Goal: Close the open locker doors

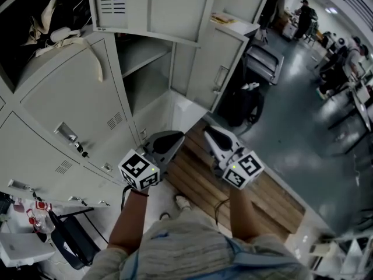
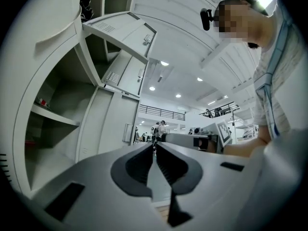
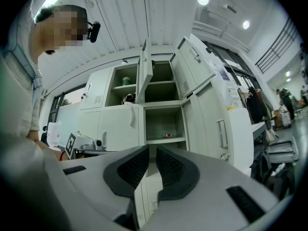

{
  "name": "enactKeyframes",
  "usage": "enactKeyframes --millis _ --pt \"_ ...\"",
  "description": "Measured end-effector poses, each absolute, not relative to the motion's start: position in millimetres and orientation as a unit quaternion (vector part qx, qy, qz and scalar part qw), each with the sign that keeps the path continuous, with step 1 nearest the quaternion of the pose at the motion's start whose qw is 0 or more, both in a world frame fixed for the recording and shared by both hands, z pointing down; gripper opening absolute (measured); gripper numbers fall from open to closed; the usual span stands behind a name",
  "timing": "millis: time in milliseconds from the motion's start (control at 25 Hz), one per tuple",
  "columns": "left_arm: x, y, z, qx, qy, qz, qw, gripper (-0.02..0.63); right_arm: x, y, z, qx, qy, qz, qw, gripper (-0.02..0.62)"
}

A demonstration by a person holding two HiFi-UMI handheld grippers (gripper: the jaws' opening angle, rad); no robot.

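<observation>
Beside the lockers (image 1: 76, 98), a door (image 1: 213, 69) juts into the aisle; paper (image 1: 223, 19) seemingly atop it, print unreadable. Left gripper (image 1: 179, 135) closed, right gripper (image 1: 207, 130) barely parted, both empty.

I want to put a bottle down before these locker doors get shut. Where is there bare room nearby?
The wooden bench is bare along its visible slats. The middle open compartment is mostly free, with only a small red item on its shelf. The upper compartment left of it is more crowded: a dark bundle sits on its floor.
</observation>
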State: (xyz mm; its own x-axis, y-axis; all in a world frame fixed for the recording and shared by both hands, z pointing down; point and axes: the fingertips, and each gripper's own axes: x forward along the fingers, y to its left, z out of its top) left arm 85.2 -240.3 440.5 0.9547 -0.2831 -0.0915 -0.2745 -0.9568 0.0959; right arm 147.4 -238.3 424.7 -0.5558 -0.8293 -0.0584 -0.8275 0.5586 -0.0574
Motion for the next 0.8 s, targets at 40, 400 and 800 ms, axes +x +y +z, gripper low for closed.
enactKeyframes --millis 40,400,800 --pt "91.0 -245.8 440.7 0.988 -0.142 -0.051 0.041 0.005 152.5 -244.9 424.9 -0.469 0.882 -0.013 0.039 0.023" --pt "143.3 -292.9 444.0 0.985 -0.159 -0.045 0.043 0.016 214.8 -305.6 428.9 -0.464 0.885 -0.024 0.031 0.063" --pt "178.9 -331.2 451.6 0.980 -0.189 -0.033 0.045 0.032 281.2 -364.7 441.2 -0.471 0.881 -0.036 0.006 0.080"
